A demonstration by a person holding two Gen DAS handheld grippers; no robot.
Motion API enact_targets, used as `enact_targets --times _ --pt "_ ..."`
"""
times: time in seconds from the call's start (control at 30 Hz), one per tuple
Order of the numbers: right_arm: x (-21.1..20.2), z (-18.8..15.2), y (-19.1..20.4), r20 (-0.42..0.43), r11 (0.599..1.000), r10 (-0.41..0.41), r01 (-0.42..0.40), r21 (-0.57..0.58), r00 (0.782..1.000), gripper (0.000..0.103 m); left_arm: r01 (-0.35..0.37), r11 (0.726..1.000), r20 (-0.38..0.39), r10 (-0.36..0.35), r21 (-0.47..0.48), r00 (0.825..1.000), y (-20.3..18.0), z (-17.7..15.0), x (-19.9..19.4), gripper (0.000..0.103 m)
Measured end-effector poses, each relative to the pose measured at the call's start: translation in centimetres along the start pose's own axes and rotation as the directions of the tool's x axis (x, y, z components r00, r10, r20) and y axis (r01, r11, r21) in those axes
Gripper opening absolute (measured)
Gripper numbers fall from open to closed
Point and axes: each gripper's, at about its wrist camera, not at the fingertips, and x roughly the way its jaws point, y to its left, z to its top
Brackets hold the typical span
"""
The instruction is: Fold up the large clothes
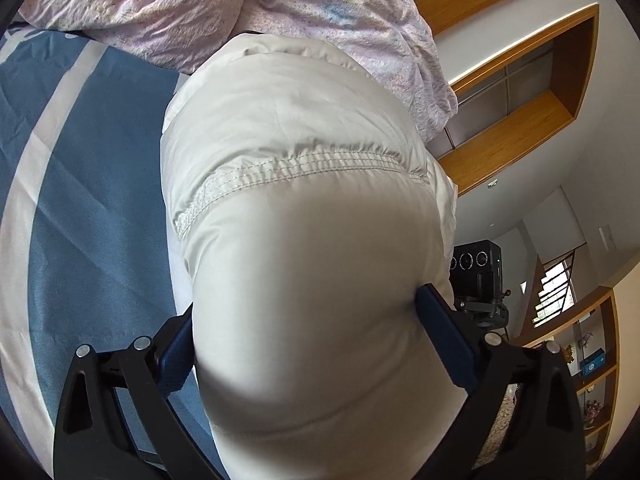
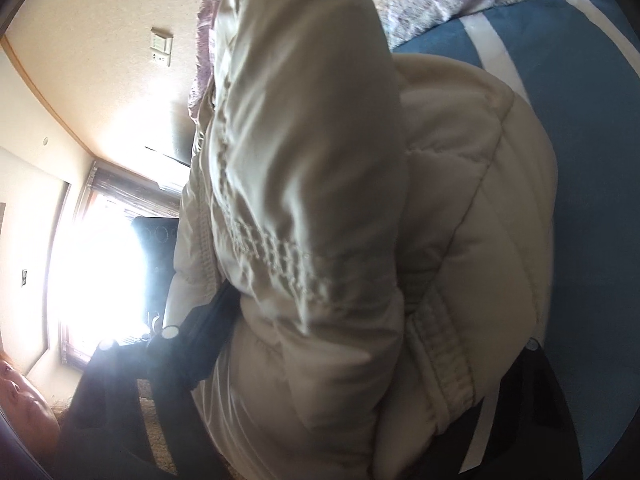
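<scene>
Nearest to us, our left gripper point(image 1: 308, 336) has its two blue-padded fingers point(image 1: 444, 344) pressed into either side of a thick fold of the cream padded jacket point(image 1: 292, 184), so it is clamped on the garment. The jacket bulges up between the pads and fills the middle of the left wrist view, a band of gathered stitching running across it.

In our other hand, the right gripper point(image 2: 360, 344) has the same jacket point(image 2: 320, 200) bunched between its dark fingers point(image 2: 208, 332). The padding swallows most of them, and we cannot tell whether the pads are squeezing the cloth or standing loose around it. A sleeve or fold of the jacket rises steeply through this view, with a quilted part and an elastic hem lower right.

Under and beyond the jacket lies the bed's blue sheet with white stripes point(image 1: 80, 200). Further back, a crumpled pale pink quilt point(image 1: 280, 12) is heaped at the far end of the bed, touching the jacket.

Beyond the bed we see a black camera on a stand point(image 1: 480, 276), wooden shelves point(image 1: 516, 112) and a bright window point(image 2: 100, 264).
</scene>
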Motion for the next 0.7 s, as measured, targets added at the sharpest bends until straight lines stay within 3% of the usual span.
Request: enact_targets --times 0.23,0.53,0.6,0.7 --pt "3.8 4.0 3.6 -0.022 0.997 0.016 -0.018 -0.077 1.0 0.077 -0.04 0.999 0.131 0.039 0.005 0.991 0.8 2.5 -4.8 0.099" --pt "12.7 10.3 8.0 -0.096 0.986 -0.006 -0.01 -0.166 0.995 0.077 -0.152 0.986 0.255 0.164 -0.067 0.953 5.1 5.0 -10.1 0.099" --pt "14.1 10.9 8.8 -0.096 0.983 -0.024 0.006 -0.183 0.995 0.077 -0.175 0.981 0.275 0.192 -0.084 0.942 6.2 5.4 -11.0 0.099" --pt "16.3 11.5 8.8 -0.071 0.978 -0.108 0.093 -0.185 0.992 0.078 -0.236 0.966 0.287 0.258 -0.108 0.923 8.1 5.9 -11.2 0.098"
